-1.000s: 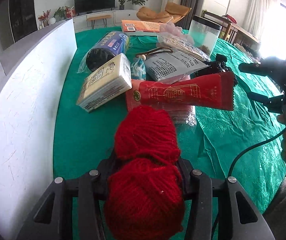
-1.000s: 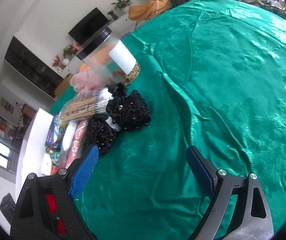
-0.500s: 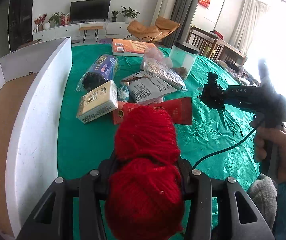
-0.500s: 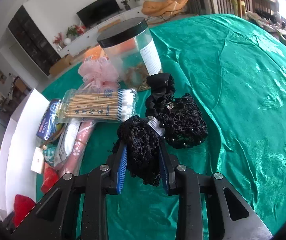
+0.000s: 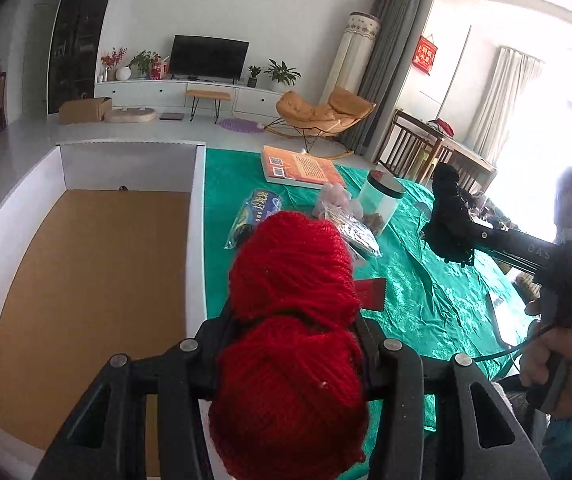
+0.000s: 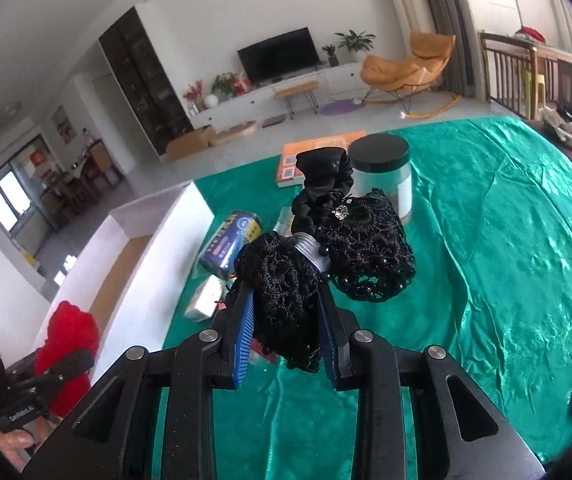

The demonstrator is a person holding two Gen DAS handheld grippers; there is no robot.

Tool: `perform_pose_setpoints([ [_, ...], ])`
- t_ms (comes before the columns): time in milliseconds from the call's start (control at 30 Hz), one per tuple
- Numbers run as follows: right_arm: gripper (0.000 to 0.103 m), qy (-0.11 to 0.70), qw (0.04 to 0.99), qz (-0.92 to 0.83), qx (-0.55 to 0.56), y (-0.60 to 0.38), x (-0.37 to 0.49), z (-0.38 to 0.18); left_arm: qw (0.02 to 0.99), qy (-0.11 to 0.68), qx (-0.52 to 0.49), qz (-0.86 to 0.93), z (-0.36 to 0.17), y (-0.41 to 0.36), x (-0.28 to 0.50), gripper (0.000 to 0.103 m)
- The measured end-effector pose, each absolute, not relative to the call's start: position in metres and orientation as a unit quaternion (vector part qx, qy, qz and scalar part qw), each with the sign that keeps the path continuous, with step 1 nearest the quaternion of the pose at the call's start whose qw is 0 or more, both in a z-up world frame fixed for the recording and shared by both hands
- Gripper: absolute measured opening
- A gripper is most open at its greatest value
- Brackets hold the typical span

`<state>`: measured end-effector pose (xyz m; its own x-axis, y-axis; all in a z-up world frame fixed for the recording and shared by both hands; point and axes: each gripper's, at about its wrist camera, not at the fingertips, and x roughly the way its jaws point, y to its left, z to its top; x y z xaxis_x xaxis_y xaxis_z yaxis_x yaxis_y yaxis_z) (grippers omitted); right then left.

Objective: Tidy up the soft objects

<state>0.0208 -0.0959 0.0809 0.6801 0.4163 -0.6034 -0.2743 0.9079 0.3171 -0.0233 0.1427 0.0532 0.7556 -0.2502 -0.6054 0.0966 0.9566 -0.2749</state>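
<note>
A ball of red yarn (image 5: pixel 289 264) sits squeezed between the fingers of my left gripper (image 5: pixel 293 314), which is shut on it and held above the table beside the white box (image 5: pixel 196 220). My right gripper (image 6: pixel 285 300) is shut on a black lace hair net (image 6: pixel 365 256) with a scrunchie and beads, lifted off the green cloth (image 6: pixel 505 240). The left wrist view shows the right gripper (image 5: pixel 445 236) at the right with the black hair net (image 5: pixel 447 200) hanging from it. The right wrist view shows the red yarn (image 6: pixel 68 340) at the lower left.
The white box has a brown cardboard floor (image 5: pixel 86 280). On the cloth lie an orange book (image 5: pixel 299 168), a clear jar with a black lid (image 5: pixel 379 204), a blue packet (image 5: pixel 254 216), a bag of cotton swabs (image 5: pixel 353 232) and a red packet (image 5: pixel 369 294). A person's hand (image 5: pixel 557 364) grips the right handle.
The right gripper closed on the black hair net and lifted it off the cloth. The left gripper rose with the red yarn, bringing the inside of the box into view.
</note>
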Motion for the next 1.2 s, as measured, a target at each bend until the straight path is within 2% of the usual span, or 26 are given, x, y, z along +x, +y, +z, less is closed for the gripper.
perform_pose_setpoints([
  [300,0.032,0.334,0.862,0.373,0.081,0.046,-0.002,0.129,0.934,0.331,-0.121,0.054,0.053,0.252,-0.055,0.048],
  [367,0.033,0.342,0.844,0.407,0.070,0.082,-0.003,0.124,0.922,0.349,-0.124,0.110,0.039,0.273,-0.058,0.057],
  [400,0.039,0.347,0.836,0.421,0.063,0.098,-0.003,0.119,0.915,0.363,-0.124,0.130,0.031,0.280,-0.057,0.078],
  [433,0.053,0.354,0.827,0.432,0.057,0.113,-0.001,0.112,0.907,0.374,-0.126,0.146,0.022,0.287,-0.056,0.101],
  [500,0.081,0.380,0.809,0.445,0.047,0.134,0.006,0.095,0.903,0.373,-0.135,0.166,0.012,0.293,-0.060,0.103],
  [733,0.079,0.362,0.863,0.351,0.001,0.087,0.007,0.062,0.916,0.353,-0.157,0.104,0.011,0.258,-0.049,0.103],
  [967,0.080,0.363,0.919,0.149,-0.043,-0.032,0.023,0.009,0.929,0.354,-0.099,-0.054,0.026,0.132,-0.016,0.103],
  [1200,0.080,0.405,0.914,0.027,-0.018,-0.120,0.040,-0.044,0.899,0.422,-0.052,-0.105,-0.027,0.041,0.029,0.103],
])
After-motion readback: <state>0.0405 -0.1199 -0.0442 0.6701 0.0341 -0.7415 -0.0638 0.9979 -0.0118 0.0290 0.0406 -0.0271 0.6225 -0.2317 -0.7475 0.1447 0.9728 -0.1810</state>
